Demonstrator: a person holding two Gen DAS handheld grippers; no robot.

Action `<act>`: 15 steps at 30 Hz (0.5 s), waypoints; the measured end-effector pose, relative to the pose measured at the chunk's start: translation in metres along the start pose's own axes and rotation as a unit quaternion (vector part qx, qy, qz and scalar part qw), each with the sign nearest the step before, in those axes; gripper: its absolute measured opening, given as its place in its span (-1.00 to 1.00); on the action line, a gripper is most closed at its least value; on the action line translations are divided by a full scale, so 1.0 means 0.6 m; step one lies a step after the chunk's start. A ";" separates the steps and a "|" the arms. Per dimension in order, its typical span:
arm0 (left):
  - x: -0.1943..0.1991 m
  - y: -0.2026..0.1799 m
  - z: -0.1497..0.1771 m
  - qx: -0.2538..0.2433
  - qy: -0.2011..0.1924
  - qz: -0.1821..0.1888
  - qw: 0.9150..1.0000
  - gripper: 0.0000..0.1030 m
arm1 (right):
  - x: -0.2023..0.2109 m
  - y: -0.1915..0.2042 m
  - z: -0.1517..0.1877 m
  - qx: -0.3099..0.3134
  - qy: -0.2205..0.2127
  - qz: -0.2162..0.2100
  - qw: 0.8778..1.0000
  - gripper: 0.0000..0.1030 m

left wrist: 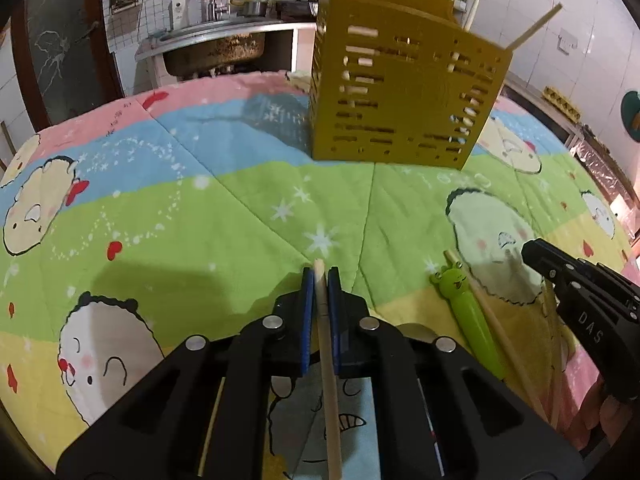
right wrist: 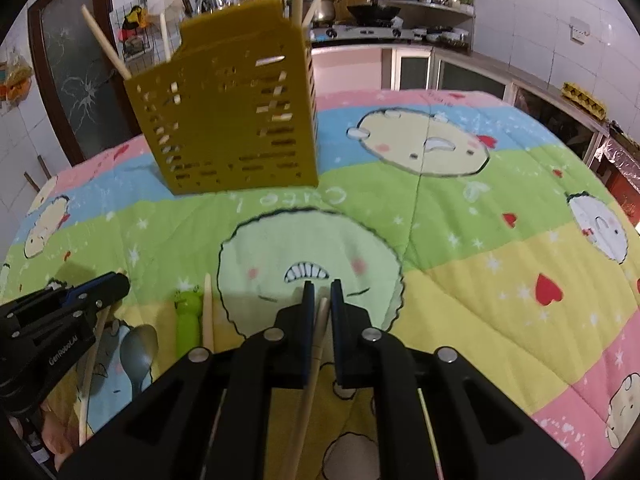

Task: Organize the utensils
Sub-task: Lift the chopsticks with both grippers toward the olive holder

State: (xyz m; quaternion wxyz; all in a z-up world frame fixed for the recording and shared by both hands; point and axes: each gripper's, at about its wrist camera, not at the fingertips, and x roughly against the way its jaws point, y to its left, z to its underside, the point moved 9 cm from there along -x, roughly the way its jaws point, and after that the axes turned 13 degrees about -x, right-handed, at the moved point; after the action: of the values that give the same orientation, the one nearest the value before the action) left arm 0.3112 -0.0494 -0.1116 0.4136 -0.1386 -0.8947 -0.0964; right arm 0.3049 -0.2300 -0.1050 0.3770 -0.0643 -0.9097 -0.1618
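The left gripper (left wrist: 320, 276) pinches 1 chopstick (left wrist: 329, 380) at 6 o'clock; the right gripper (right wrist: 321, 290) pinches another chopstick (right wrist: 310, 384). At 4 o'clock in the left view lie a green frog-headed utensil (left wrist: 468, 312) and a loose chopstick (left wrist: 496, 336). The yellow slotted holder (left wrist: 404, 92) stands at 12 o'clock on the quilt (left wrist: 200, 208). Gripped near the tips, the sticks could pivot and miss the holder's opening.

both held chopsticks (left wrist: 330, 392) run off the bottom edge. the yellow holder (left wrist: 400, 92) is blurred, and its top is cut off in the left view.
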 end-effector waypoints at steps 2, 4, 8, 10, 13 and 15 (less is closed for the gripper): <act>0.014 0.001 -0.008 0.000 -0.017 -0.004 1.000 -0.90 | 0.015 0.000 -0.011 -0.001 -0.020 -0.004 1.000 -0.85; 0.025 0.004 -0.016 0.000 -0.030 -0.007 1.000 -0.91 | 0.031 0.001 -0.022 -0.002 -0.040 -0.011 0.999 -0.86; 0.057 0.010 -0.034 0.002 -0.065 -0.015 0.998 -0.91 | 0.063 0.005 -0.042 -0.001 -0.080 -0.025 0.996 -0.89; 0.074 0.013 -0.042 0.005 -0.082 -0.016 0.997 -0.91 | 0.080 0.006 -0.052 0.001 -0.103 -0.028 0.994 -0.89; 0.103 0.018 -0.056 0.009 -0.116 -0.020 0.993 -0.91 | 0.107 0.009 -0.067 0.005 -0.137 -0.035 0.990 -0.89; 0.123 0.023 -0.065 0.011 -0.137 -0.024 0.990 -0.91 | 0.124 0.009 -0.076 0.003 -0.155 -0.043 0.987 -0.89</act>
State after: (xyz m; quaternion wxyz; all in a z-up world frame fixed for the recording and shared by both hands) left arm 0.2977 -0.0351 -0.0294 0.2859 -0.1240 -0.9471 -0.0765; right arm 0.2838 -0.2412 -0.0209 0.2244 -0.0488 -0.9595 -0.1631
